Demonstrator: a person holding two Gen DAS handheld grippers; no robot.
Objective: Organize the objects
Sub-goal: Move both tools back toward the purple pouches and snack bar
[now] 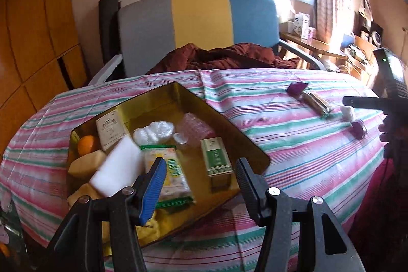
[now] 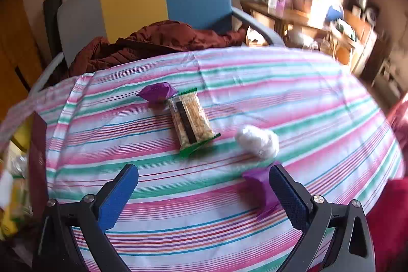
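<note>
Round table under a pink, green and white striped tablecloth [image 2: 229, 83], a grey, yellow and blue chair [image 1: 201, 24] behind with a rust-red jacket [image 2: 158, 40] heaped on its seat.

On the cloth's left part, a gold tin tray [image 1: 153, 98], holding a white foam block [image 1: 117, 167], a green-edged snack pack [image 1: 165, 170], a green and white carton [image 1: 216, 157], a beige carton [image 1: 112, 129], an orange [image 1: 86, 144], a white wad [image 1: 155, 131] and a clear pink container [image 1: 193, 126].

Left gripper [image 1: 201, 170] above the tray's near side, jaws apart, gripping nothing.

Right gripper [image 2: 204, 182] low over the cloth's right part, jaws spread wide and empty, a purple wrapper [image 2: 257, 185] just inside its right finger.

Further out on the cloth: a clear-wrapped cereal bar [image 2: 190, 124], a white cotton wad [image 2: 257, 142] near it, a second purple packet [image 2: 156, 92] touching the bar's far end.
</note>
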